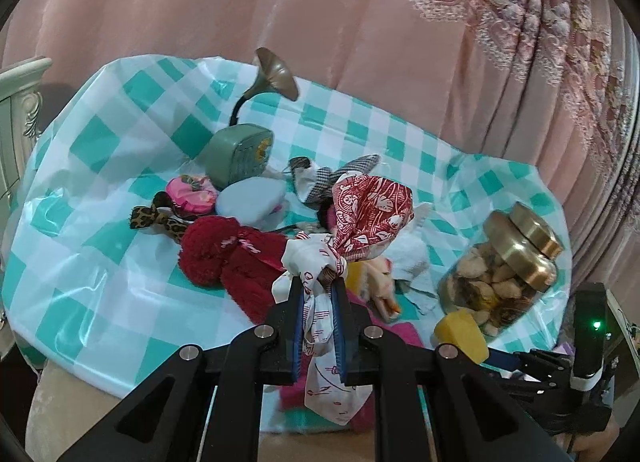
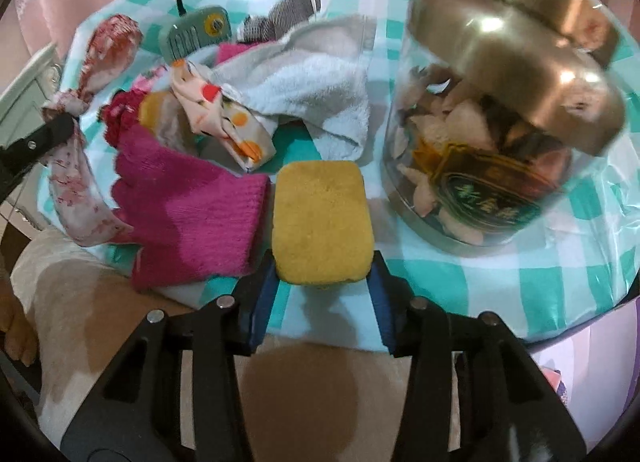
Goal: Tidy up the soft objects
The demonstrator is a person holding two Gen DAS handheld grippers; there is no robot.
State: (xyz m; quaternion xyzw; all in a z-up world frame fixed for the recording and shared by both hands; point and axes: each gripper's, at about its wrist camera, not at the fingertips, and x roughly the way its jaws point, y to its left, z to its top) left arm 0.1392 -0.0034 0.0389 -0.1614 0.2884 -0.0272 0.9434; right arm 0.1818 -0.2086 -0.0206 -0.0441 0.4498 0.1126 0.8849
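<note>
You are barely begun: your left gripper (image 1: 318, 282) pinches the printed scarf (image 1: 372, 218), your right gripper (image 2: 324, 286) brackets the yellow sponge (image 2: 322, 222) beside the jar (image 2: 500, 150), other cloths unsorted.

On the tabletop (image 1: 100, 166): 1 glass jar (image 2: 492, 150), 1 yellow sponge (image 2: 322, 222), 1 magenta glove (image 2: 192, 218), 1 white towel (image 2: 312, 90), 1 red knit hat (image 1: 232, 258), 1 leopard-print bow (image 1: 154, 220), 1 gramophone ornament (image 1: 244, 154), 1 red-and-white scarf (image 1: 368, 218).
</note>
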